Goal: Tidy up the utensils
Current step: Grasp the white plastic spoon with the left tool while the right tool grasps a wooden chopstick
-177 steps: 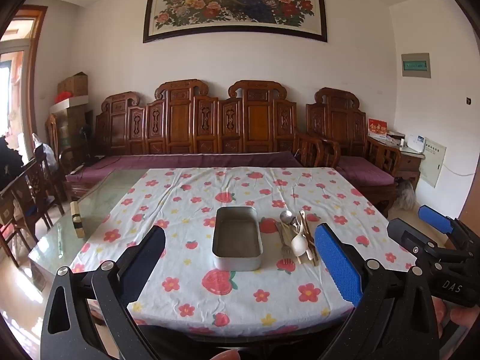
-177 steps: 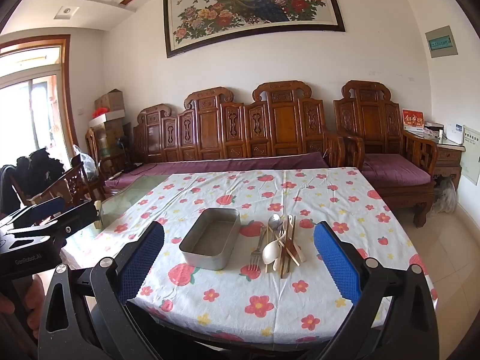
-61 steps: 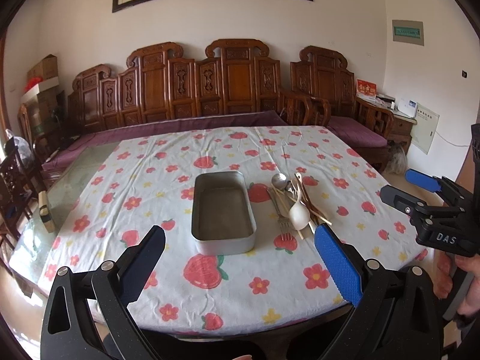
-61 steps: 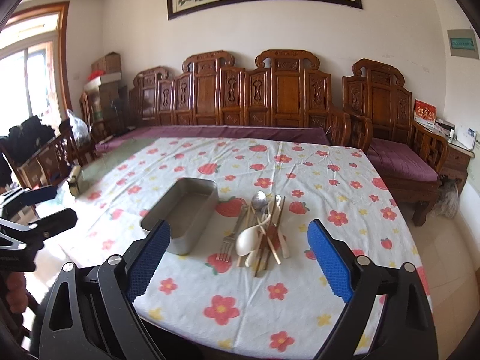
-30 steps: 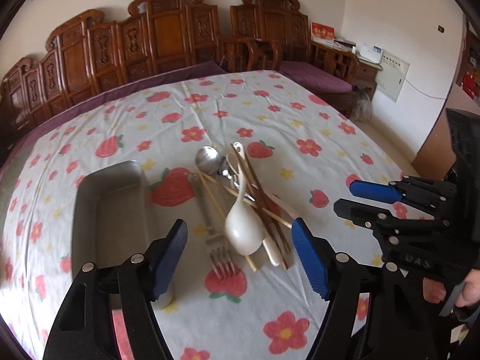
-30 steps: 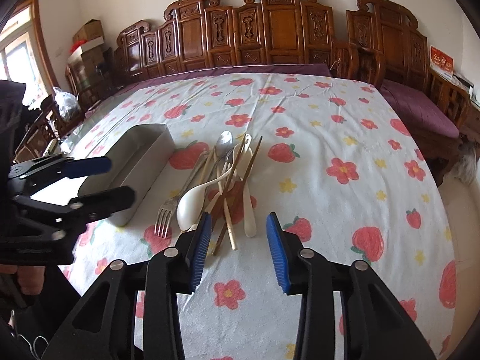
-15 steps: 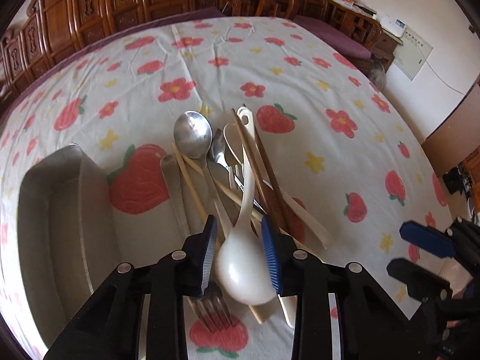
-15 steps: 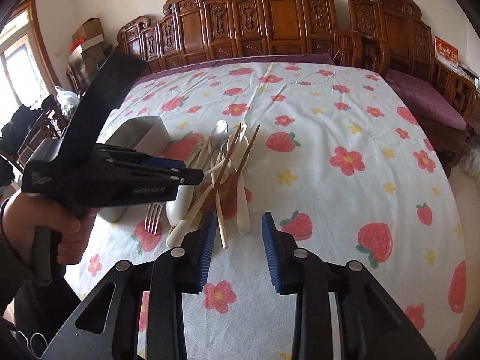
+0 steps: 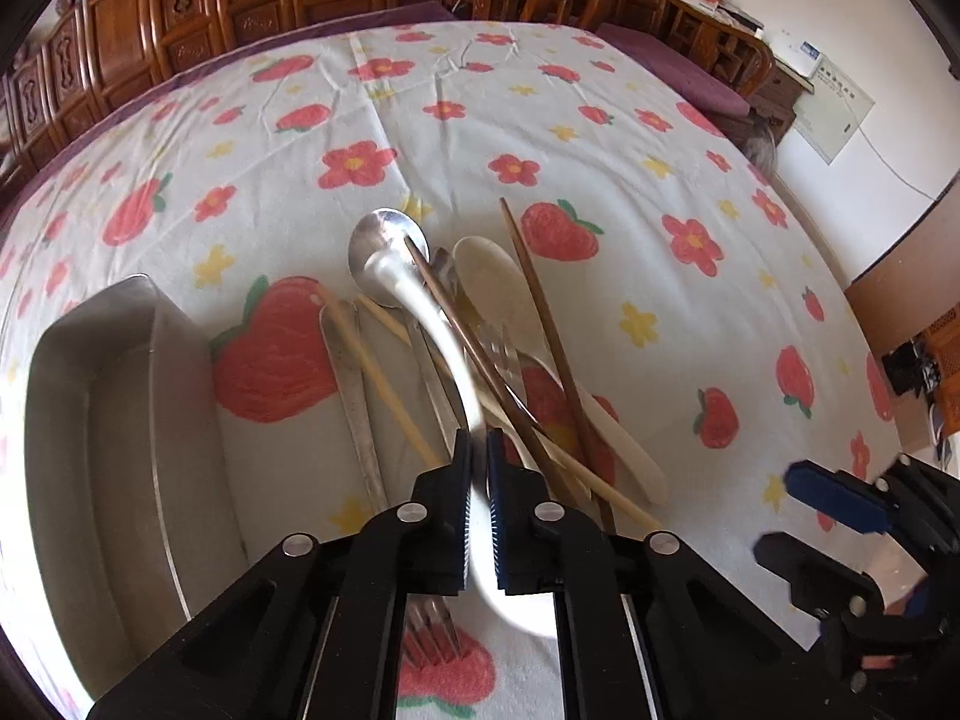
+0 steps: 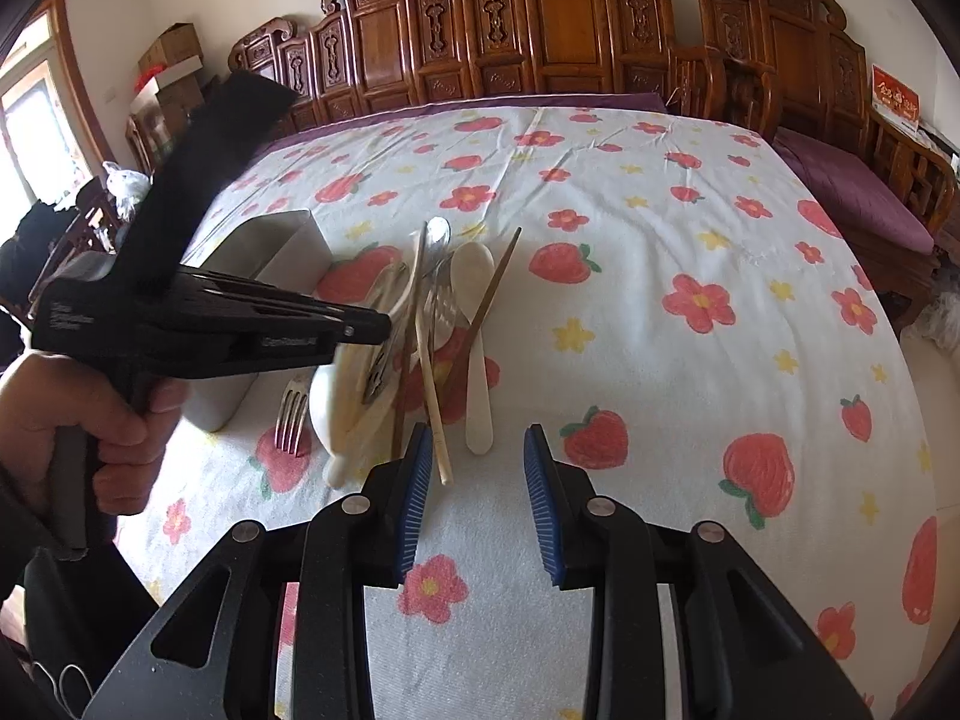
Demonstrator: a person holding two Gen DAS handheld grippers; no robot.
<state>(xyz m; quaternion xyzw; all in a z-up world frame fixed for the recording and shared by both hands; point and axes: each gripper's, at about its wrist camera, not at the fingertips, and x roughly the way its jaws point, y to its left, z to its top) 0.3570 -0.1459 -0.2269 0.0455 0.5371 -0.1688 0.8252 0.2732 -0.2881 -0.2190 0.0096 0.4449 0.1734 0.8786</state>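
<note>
A pile of utensils lies on the flowered tablecloth (image 9: pixel 600 138): a white soup spoon (image 9: pixel 447 348), a metal spoon (image 9: pixel 384 240), a fork (image 10: pixel 291 414), dark chopsticks (image 9: pixel 540 312) and pale chopsticks (image 9: pixel 384 372). My left gripper (image 9: pixel 478 450) is shut on the white soup spoon's handle, just above its bowl. In the right wrist view the left gripper (image 10: pixel 366 327) comes in from the left over the white soup spoon (image 10: pixel 336 414). My right gripper (image 10: pixel 477 462) stands open at the near end of the pile, nothing pressed between its pads. The right gripper (image 9: pixel 798 525) also shows at the left wrist view's right edge.
A metal tray (image 9: pixel 90 420) stands left of the pile, close beside the fork; the metal tray (image 10: pixel 282 252) is partly hidden behind the left gripper. A person's hand (image 10: pixel 90 420) holds that gripper. Carved wooden benches (image 10: pixel 540 30) line the table's far side.
My left gripper came down onto the pile and its jaws closed on the white soup spoon's handle. The right gripper narrowed a little and stayed near the pile's front.
</note>
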